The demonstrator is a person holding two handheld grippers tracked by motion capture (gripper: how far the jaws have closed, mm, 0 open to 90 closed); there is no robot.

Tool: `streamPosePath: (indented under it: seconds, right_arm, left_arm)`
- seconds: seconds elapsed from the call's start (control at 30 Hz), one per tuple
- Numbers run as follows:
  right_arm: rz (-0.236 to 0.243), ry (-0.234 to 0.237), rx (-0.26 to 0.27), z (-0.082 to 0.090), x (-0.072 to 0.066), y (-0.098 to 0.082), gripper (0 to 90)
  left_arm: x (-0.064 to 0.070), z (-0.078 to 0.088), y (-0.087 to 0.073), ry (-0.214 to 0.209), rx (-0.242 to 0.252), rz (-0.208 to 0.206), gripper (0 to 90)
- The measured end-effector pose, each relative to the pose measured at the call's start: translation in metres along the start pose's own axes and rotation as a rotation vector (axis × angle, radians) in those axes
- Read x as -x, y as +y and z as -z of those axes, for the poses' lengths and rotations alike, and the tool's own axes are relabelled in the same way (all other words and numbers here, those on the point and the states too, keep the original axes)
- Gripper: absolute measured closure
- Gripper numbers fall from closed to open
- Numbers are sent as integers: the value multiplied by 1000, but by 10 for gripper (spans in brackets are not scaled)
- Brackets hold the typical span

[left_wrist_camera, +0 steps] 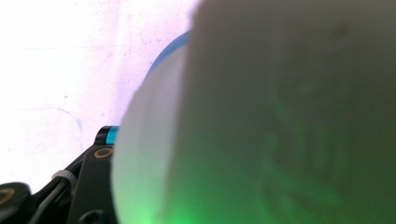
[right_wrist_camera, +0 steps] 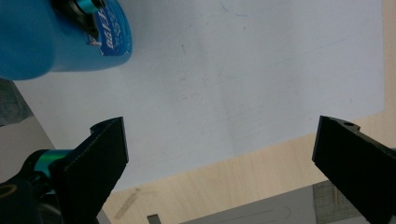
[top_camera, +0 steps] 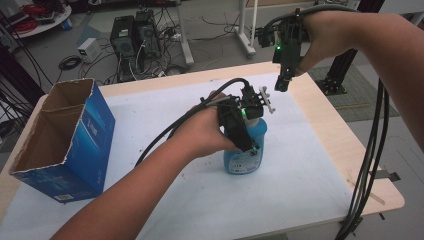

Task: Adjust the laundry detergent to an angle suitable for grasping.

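The left tongs (top_camera: 248,142) are clenched on the blue bottle (top_camera: 245,155), which stands upright on the white sheet near the middle of the table (top_camera: 320,120). The right tongs (top_camera: 281,82) hang released above and beyond it, jaws wide apart and holding nothing. The grip looks to sit on the bottle's upper, narrower part, so a quick lift could let it swing or slip and topple.
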State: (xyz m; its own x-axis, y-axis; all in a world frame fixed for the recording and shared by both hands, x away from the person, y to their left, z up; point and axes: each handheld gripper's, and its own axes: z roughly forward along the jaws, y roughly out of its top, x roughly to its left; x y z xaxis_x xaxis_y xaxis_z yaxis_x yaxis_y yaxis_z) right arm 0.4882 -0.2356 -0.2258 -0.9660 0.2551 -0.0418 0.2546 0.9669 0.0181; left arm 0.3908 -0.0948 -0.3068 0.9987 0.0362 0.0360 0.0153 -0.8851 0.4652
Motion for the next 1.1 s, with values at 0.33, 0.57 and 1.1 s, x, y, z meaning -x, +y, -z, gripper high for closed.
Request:
streamPosePath:
  seconds: [0.33,0.57,1.1]
  right_arm:
    - [-1,-2,11,3,-3,0,25]
    - [14,-5,12,4,-6,3,25]
    - [31,-11,-10,7,-21,17,25]
  left_arm:
    - [0,34,-6,13,-12,-19,431]
    - [0,68,-26,-15,-12,-38,435]
    - [9,103,-61,-104,-66,-145,436]
